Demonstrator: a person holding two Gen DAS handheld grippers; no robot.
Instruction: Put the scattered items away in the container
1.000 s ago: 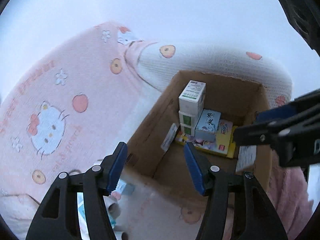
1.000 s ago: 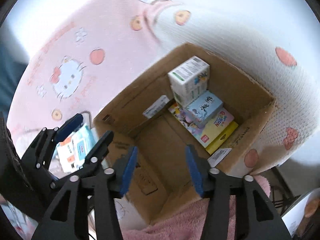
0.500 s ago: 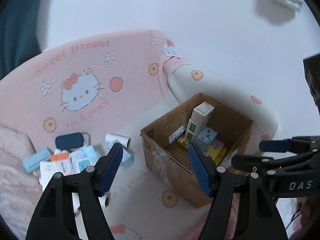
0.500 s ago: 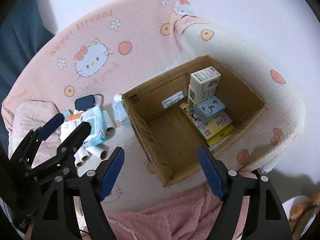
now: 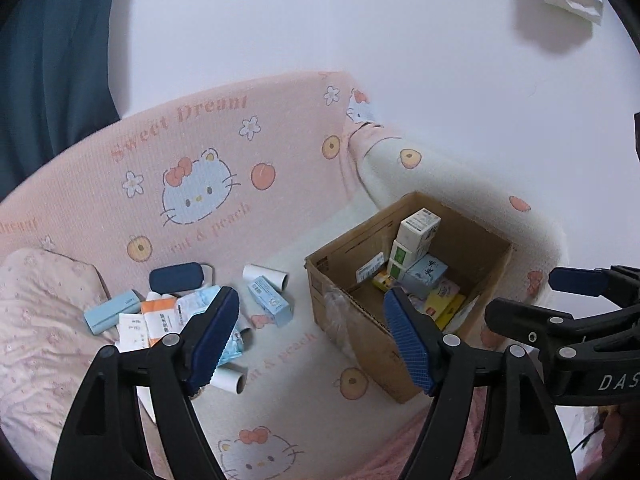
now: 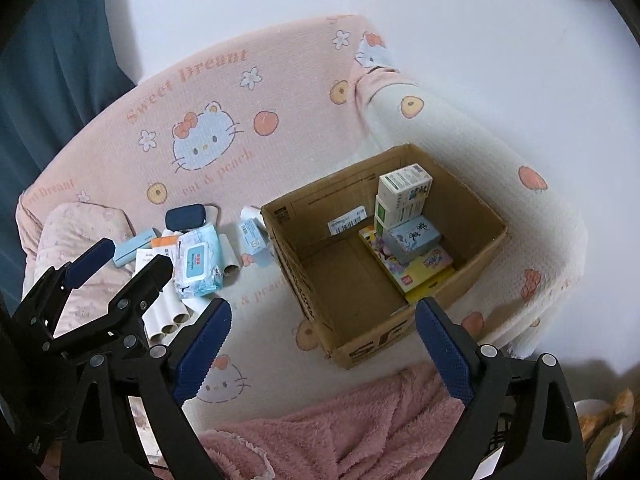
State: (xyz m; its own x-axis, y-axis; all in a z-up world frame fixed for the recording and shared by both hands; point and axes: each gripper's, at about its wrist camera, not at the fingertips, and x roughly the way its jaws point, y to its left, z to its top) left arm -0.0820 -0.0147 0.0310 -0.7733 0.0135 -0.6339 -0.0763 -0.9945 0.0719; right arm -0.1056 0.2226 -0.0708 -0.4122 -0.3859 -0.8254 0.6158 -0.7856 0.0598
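An open cardboard box (image 6: pixel 304 288) sits on the sofa seat, also in the left wrist view (image 5: pixel 360 328). It holds stacked white and green cartons (image 6: pixel 404 192), a blue carton (image 6: pixel 414 236) and flat yellow packs (image 6: pixel 424 268). Left of it lie scattered items: a wipes pack (image 6: pixel 198 260), a blue carton (image 6: pixel 254 238), a navy case (image 6: pixel 186 216), paper rolls (image 6: pixel 168 312) and small boxes (image 5: pixel 160 316). My left gripper (image 5: pixel 310 340) is open and empty, high above the seat. My right gripper (image 6: pixel 322 354) is open and empty, above the box's front edge.
The sofa has a pink Hello Kitty cover (image 6: pixel 208 136) and a white armrest (image 6: pixel 500 168) right of the box. A pale pillow (image 5: pixel 36 320) lies at the left. A pink fluffy blanket (image 6: pixel 352 432) covers the seat's front edge. A white wall is behind.
Both grippers have pulled up and back from just over the box, so the scattered pile and sofa back now show. Both sets of jaws have opened wider.
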